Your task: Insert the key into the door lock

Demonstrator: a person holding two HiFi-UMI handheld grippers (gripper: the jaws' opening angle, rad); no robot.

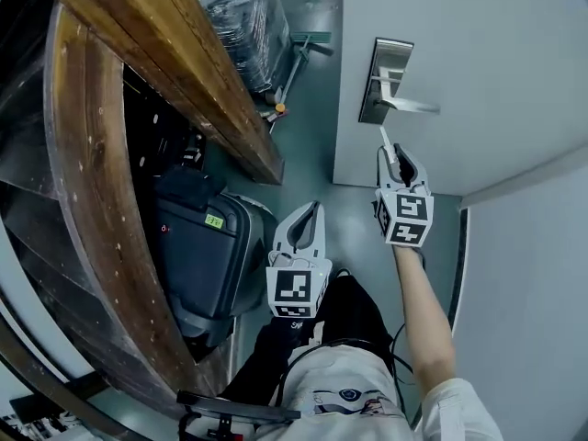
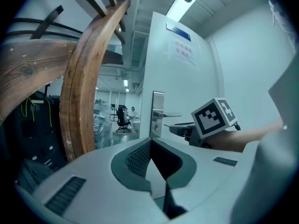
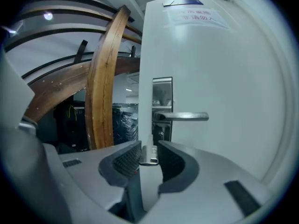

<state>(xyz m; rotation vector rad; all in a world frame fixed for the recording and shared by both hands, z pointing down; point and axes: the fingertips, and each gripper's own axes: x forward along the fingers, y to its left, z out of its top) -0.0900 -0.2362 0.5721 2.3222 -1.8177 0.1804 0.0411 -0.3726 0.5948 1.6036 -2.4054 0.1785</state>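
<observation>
Key (image 3: pixel 149 154) is being held pinched in right hand-held gripper (image 1: pixel 397 160), just short of the door lock (image 1: pixel 386 81); blade wants squaring to the keyhole (image 3: pixel 161 135). Left hand-held gripper (image 1: pixel 308 219) is idling closed, empty.

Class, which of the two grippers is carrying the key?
The right gripper, near the door handle, pinches the key between its jaws; the left gripper is shut and empty.

The key (image 3: pixel 149 154) is a small silver one, pinched by its bow between the closed jaws of the right gripper (image 3: pixel 149 158), with its blade pointing at the door (image 3: pixel 224 78). The lock (image 3: pixel 162 108) is a tall steel plate with a horizontal lever (image 3: pixel 182 117), its keyhole below the lever. The blade tip is just short of the plate's lower end.
</observation>
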